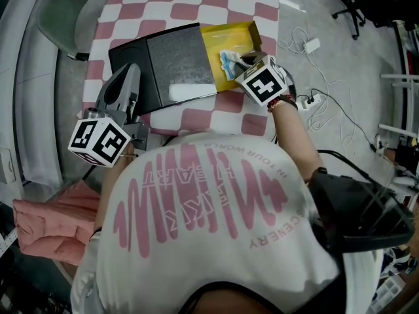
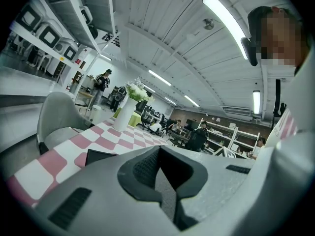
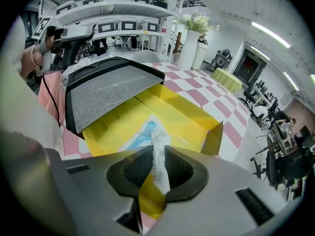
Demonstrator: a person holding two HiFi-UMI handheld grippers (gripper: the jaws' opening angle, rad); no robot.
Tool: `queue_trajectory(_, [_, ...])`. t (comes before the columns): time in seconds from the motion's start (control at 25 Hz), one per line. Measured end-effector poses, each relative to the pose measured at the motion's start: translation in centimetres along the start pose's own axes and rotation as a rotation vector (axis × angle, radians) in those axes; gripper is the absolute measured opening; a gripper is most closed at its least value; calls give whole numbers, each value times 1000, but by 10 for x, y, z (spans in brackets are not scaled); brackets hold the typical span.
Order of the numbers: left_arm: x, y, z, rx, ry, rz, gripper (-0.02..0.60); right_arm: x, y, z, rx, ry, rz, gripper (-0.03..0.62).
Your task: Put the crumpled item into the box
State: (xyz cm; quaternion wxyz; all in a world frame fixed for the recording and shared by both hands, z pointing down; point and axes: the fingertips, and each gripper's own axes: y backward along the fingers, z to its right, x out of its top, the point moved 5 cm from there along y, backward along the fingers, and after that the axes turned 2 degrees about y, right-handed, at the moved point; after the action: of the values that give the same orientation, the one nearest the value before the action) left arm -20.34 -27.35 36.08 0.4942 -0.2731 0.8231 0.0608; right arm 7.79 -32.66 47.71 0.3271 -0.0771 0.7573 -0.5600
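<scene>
Above the box [image 1: 230,36], our right gripper [image 3: 157,168] pinches the crumpled item [image 3: 158,154]; we should lower it inside before letting go.

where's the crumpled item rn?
Centre of the right gripper view: the crumpled item is pinched in the right tongs, its far end reaching into the open yellow box, just right of the dark lid.

I see a glossy yellow card box [image 3: 187,117], its black lid [image 3: 108,90] lined with matt, rough grey felt. The crumpled white-and-blue item [image 3: 158,154] looks like thin crinkly film; my right tool [image 3: 157,168] is matt grey plastic.
</scene>
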Motion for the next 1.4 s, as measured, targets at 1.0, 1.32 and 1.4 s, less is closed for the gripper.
queue_trajectory(1.0, [-1, 10, -7, 11, 12, -4, 7, 1, 0, 0, -15, -13, -20, 66])
queue_trajectory(1.32, [-2, 11, -8, 6, 17, -7, 6, 3, 0, 0, -9, -36, -5, 66])
queue_trajectory(1.4, [-2, 11, -8, 7, 19, -7, 8, 2, 0, 0, -9, -39, -4, 67])
